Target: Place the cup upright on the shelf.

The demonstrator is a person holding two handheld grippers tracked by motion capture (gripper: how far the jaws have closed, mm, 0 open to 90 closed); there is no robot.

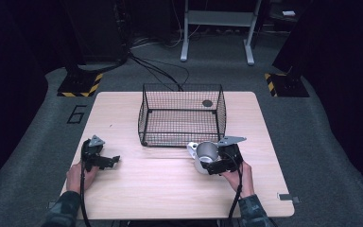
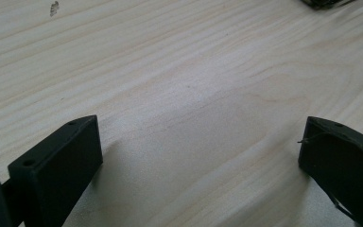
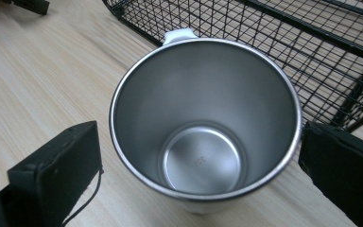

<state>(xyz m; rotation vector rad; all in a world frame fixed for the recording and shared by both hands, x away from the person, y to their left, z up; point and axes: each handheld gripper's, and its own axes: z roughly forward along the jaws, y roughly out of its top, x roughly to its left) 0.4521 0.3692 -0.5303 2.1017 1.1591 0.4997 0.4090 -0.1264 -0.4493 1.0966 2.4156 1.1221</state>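
The pale wooden table carries everything, and on its far half stands a black wire basket — open-topped, with one small dark round thing inside it near the back right corner; what that is cannot be told.

Just in front of the basket's near right corner stands a steel cup with a white handle, upright, mouth open and empty. The handle points toward the basket and sits very close to its wire.

The right gripper straddles the cup: its jaws stand spread, one on each side of the rim. The right jaw looks to be touching or nearly touching the cup's wall, while the left stands clear — so nothing is pinched yet. The left gripper rests low over bare wood at the table's near left, well apart from cup and basket, jaws spread wide around nothing.

The likely trouble is an uneven close: if one jaw meets the smooth, tapered steel first, it may shove the cup sideways or tip it against the basket. A grip that lands only near the rim may slip, since the wall narrows downward. If the cup is lifted toward the basket, the handle could catch on the wire edge.
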